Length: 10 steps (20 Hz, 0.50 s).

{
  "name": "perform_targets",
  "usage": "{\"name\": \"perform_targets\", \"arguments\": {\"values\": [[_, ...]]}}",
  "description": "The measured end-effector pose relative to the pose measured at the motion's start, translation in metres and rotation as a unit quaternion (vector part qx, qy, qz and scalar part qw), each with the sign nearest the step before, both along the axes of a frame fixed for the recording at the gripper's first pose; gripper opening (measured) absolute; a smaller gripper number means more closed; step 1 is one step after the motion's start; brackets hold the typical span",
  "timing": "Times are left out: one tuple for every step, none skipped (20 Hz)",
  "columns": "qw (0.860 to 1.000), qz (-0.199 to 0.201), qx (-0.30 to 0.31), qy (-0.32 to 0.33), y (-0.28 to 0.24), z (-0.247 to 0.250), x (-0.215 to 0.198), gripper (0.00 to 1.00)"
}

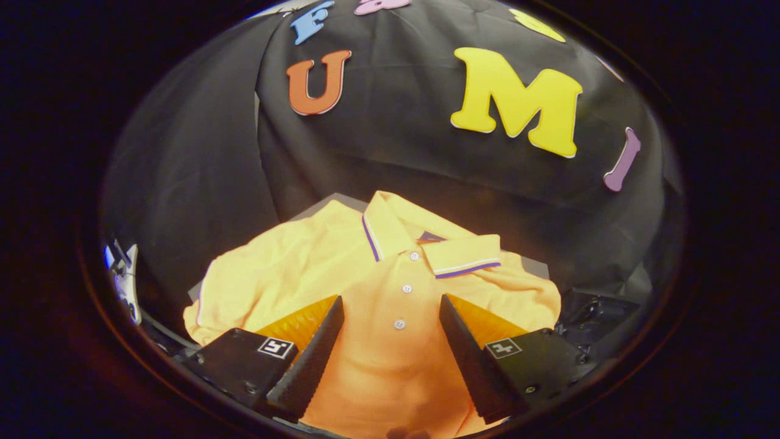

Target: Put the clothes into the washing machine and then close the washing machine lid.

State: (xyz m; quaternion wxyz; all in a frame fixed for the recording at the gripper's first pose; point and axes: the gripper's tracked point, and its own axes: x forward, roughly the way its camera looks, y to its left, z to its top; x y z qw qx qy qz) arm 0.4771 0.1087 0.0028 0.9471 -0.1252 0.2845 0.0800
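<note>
An orange-yellow polo shirt (pixel 286 274) lies spread on a grey surface, collar away from me, with a purple-and-white striped collar edge and a row of white buttons down its placket. My gripper (pixel 391 300) hovers over the shirt's chest, open wide. The button placket runs up between the two fingers (pixel 314 356), and nothing is pinched between them. I cannot tell whether the tips touch the cloth.
The grey surface (pixel 317 207) under the shirt shows as thin strips at its far left and right corners. Dark equipment (pixel 594 317) sits low to the right of the shirt, and a small white and blue object (pixel 125 280) to the far left.
</note>
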Motion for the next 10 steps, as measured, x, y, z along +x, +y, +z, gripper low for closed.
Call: {"name": "perform_targets", "arguments": {"values": [[1.0,0.009,-0.003,-0.001,-0.001,0.002,0.0,0.99],[1.0,0.009,-0.007,0.005,-0.002,0.0,0.002,1.0],[1.0,0.012,0.0,0.013,0.0,-0.001,0.002,1.0],[1.0,0.011,0.007,0.024,0.0,-0.004,0.001,1.0],[0.999,0.003,0.02,0.032,0.001,-0.006,0.0,0.99],[0.998,-0.004,0.036,0.042,-0.001,-0.007,-0.001,0.99],[0.997,-0.006,0.052,0.05,-0.001,-0.008,0.0,0.99],[0.997,-0.001,0.062,0.046,0.0,-0.007,0.001,0.99],[0.997,0.009,0.055,0.044,-0.001,-0.008,0.0,0.99],[0.998,0.012,0.049,0.04,-0.001,-0.008,-0.001,0.99]]}}
